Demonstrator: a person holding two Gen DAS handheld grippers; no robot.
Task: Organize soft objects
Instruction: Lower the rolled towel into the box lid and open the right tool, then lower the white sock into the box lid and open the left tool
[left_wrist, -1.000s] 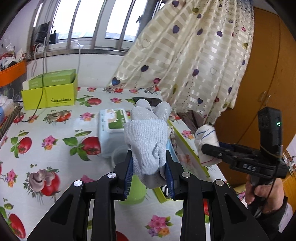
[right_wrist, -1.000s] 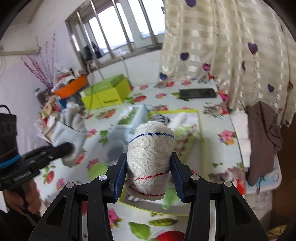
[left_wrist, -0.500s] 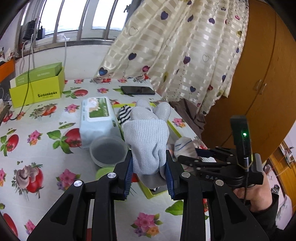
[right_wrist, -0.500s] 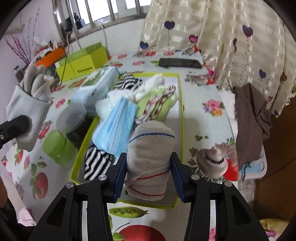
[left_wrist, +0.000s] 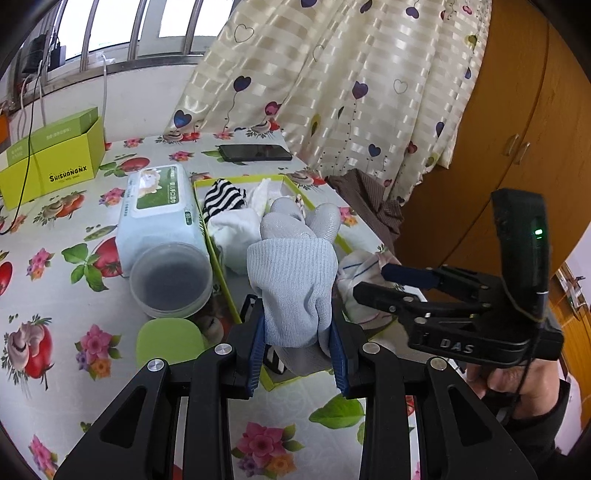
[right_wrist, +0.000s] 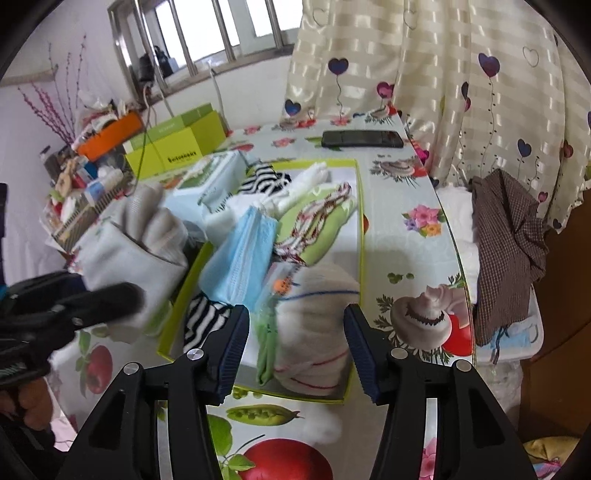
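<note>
1. Green-rimmed, shallow cardboard tray (right_wrist: 360, 229) on our flower-printed oilcloth worktop (left_wrist: 74, 295) is where the soft things go; it already holds striped socks, a stack of blue face masks (right_wrist: 240, 254) and a green patterned cloth.
2. We judge the step in hand to be the drop-off: our right gripper (right_wrist: 295, 345) hangs over the tray's near corner with the rolled cream sock with red and blue stripes (right_wrist: 317, 332) between its fingers.
3. Its jaws have just been opening. The pads now stand clear of the sock on both sides, so it is released and lies in the tray's near end.
4. Our left gripper (left_wrist: 297, 350) is closed firmly on the pale grey-blue knitted glove (left_wrist: 295, 273), held above the tray's near left edge.
5. Next, we reckon the right hand should lift away clear of the tray, and the left should bring the glove over a free spot and let go without knocking the round translucent tub (left_wrist: 171, 278) beside the rim.
6. Against a second ago, both hands sit lower and closer over the tray, and the sock that was squeezed between the right fingers is loose.
</note>
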